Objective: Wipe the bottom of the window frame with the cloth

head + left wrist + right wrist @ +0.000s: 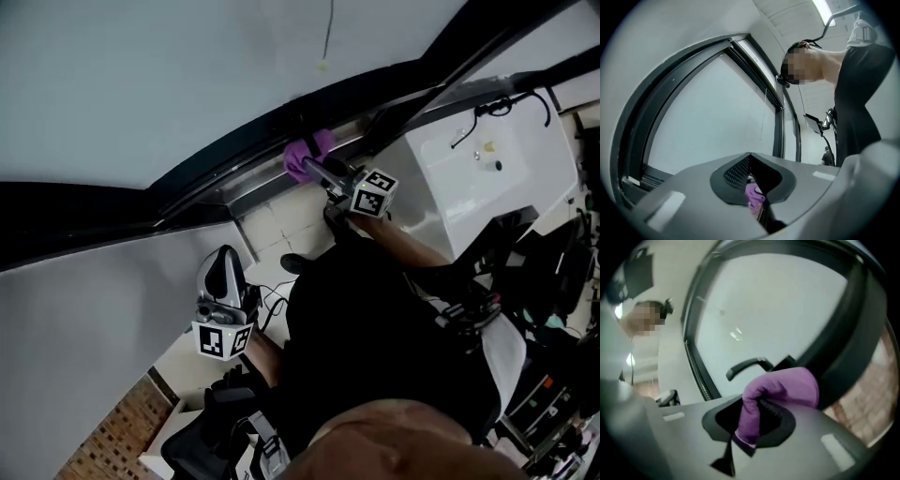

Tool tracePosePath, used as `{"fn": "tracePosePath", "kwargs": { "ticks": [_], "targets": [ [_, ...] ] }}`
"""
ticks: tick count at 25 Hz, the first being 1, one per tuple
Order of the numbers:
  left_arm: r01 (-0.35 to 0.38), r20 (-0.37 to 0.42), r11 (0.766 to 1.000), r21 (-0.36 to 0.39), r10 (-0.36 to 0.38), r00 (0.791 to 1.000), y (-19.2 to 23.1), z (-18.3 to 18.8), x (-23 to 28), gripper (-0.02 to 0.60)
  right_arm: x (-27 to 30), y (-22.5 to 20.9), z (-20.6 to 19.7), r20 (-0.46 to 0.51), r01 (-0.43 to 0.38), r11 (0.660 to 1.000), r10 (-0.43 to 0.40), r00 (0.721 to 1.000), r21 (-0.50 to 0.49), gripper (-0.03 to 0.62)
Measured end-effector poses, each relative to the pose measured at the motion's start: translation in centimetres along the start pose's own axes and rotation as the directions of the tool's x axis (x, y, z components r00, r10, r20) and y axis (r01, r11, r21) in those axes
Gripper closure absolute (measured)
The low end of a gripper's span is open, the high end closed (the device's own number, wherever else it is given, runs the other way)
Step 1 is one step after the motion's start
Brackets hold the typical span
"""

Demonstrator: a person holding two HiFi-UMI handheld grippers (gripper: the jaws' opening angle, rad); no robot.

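A purple cloth (307,155) is pressed against the dark bottom rail of the window frame (230,178), below the pale glass. My right gripper (314,169) is shut on the cloth, its marker cube just behind. In the right gripper view the cloth (780,390) bulges out from between the jaws in front of the dark frame (843,333). My left gripper (222,281) hangs lower left, away from the frame, with its jaws together and nothing in them. Its own view looks up at the window, with a bit of the cloth (753,194) showing past the left gripper (749,157).
A black window handle (747,365) sits on the frame beside the cloth. A white unit (487,178) with cables stands at the right. Pale tiles (281,225) run under the sill. A dark chair (202,441) and brick-patterned floor (112,436) lie lower left.
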State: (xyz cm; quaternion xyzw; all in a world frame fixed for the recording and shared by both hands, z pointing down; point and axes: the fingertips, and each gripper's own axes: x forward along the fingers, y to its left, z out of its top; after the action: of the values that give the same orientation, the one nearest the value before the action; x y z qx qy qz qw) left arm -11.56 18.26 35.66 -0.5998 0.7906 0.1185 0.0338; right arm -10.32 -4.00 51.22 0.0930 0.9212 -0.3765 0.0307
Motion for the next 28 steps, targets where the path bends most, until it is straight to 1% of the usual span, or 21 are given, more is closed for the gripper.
{"fn": "tracePosePath", "kwargs": {
  "ticks": [1,2,3,4,5,6,7,8,9,11,12,13,15,17,20,22,23,25,26,27,28],
  "targets": [
    [0.008,-0.014,1.000,0.004,-0.008,1.000,-0.5,-0.2,0.7,0.581,1.1,-0.3,1.5,0.031,0.030,0.988,-0.026,0.999,-0.149,0.531],
    [0.015,-0.029,1.000,0.003,-0.015,0.999,-1.1,-0.6,1.4,0.581,2.0,-0.7,2.6,0.046,0.069,0.954,-0.058,0.997,-0.291,0.531],
    [0.020,-0.045,1.000,0.001,-0.020,0.999,-1.7,-0.9,1.9,0.581,2.8,-1.1,3.3,0.052,0.110,0.902,-0.097,0.994,-0.418,0.531],
    [0.024,-0.059,1.000,-0.002,-0.024,0.998,-2.3,-1.2,2.3,0.581,3.6,-1.5,3.7,0.055,0.144,0.844,-0.135,0.989,-0.517,0.531],
    [0.026,-0.068,1.000,-0.004,-0.027,0.997,-2.8,-1.4,2.5,0.581,4.1,-1.7,3.9,0.056,0.164,0.792,-0.163,0.985,-0.588,0.531],
    [0.028,-0.074,1.000,-0.005,-0.028,0.997,-3.3,-1.4,2.7,0.581,4.4,-1.6,4.0,0.057,0.172,0.752,-0.177,0.983,-0.636,0.531],
    [0.029,-0.079,1.000,-0.004,-0.029,0.996,-3.7,-1.4,2.7,0.581,4.5,-1.3,3.9,0.057,0.169,0.724,-0.177,0.983,-0.669,0.531],
    [0.029,-0.083,1.000,-0.002,-0.029,0.996,-3.9,-1.3,2.7,0.581,4.4,-1.0,3.8,0.057,0.159,0.707,-0.167,0.984,-0.689,0.531],
    [0.028,-0.086,1.000,0.000,-0.028,0.996,-3.9,-1.3,2.6,0.581,4.3,-0.7,3.6,0.054,0.145,0.698,-0.151,0.987,-0.701,0.532],
    [0.027,-0.088,1.000,0.005,-0.026,0.996,-3.6,-1.2,2.6,0.581,4.2,-0.2,3.4,0.040,0.107,0.702,-0.112,0.993,-0.704,0.531],
    [0.027,-0.088,1.000,0.006,-0.026,0.996,-3.4,-1.3,2.6,0.581,4.0,0.1,3.3,0.029,0.085,0.711,-0.091,0.995,-0.697,0.532],
    [0.027,-0.089,1.000,0.006,-0.027,0.996,-3.2,-1.4,2.6,0.581,3.7,0.5,3.1,0.019,0.064,0.729,-0.070,0.997,-0.681,0.533],
    [0.031,-0.094,1.000,0.002,-0.031,0.995,-3.0,-1.8,2.8,0.581,2.7,1.5,2.6,0.007,0.027,0.780,-0.029,1.000,-0.626,0.533],
    [0.045,-0.098,0.999,-0.005,-0.045,0.994,-2.9,-2.1,3.4,0.581,1.3,2.2,2.2,-0.002,0.003,0.823,-0.005,1.000,-0.568,0.532],
    [0.076,-0.101,0.997,-0.012,-0.077,0.992,-3.0,-2.5,4.3,0.581,-0.9,3.0,1.9,-0.001,-0.026,0.876,0.029,1.000,-0.482,0.531],
    [0.091,-0.104,0.996,-0.015,-0.092,0.990,-3.1,-2.6,4.7,0.581,-2.5,4.2,1.8,-0.004,-0.087,0.911,0.093,0.996,-0.402,0.531],
    [0.096,-0.105,0.995,-0.015,-0.097,0.990,-3.2,-2.6,4.8,0.581,-3.6,5.5,2.0,-0.011,-0.141,0.916,0.148,0.989,-0.375,0.531],
    [0.101,-0.107,0.995,-0.015,-0.102,0.989,-3.2,-2.7,4.9,0.581,-5.6,8.3,2.9,-0.025,-0.247,0.895,0.257,0.966,-0.370,0.531],
    [0.099,-0.106,0.995,-0.015,-0.101,0.989,-3.0,-2.7,4.9,0.581,-6.1,8.9,3.8,-0.024,-0.256,0.887,0.268,0.963,-0.384,0.531],
    [0.097,-0.105,0.995,-0.017,-0.098,0.990,-2.9,-2.8,4.8,0.581,-6.0,8.5,4.9,-0.019,-0.219,0.885,0.232,0.973,-0.411,0.531],
    [0.094,-0.103,0.995,-0.018,-0.096,0.990,-2.8,-2.8,4.8,0.581,-5.3,7.2,6.1,-0.020,-0.144,0.877,0.152,0.988,-0.459,0.531]
  ]
}}
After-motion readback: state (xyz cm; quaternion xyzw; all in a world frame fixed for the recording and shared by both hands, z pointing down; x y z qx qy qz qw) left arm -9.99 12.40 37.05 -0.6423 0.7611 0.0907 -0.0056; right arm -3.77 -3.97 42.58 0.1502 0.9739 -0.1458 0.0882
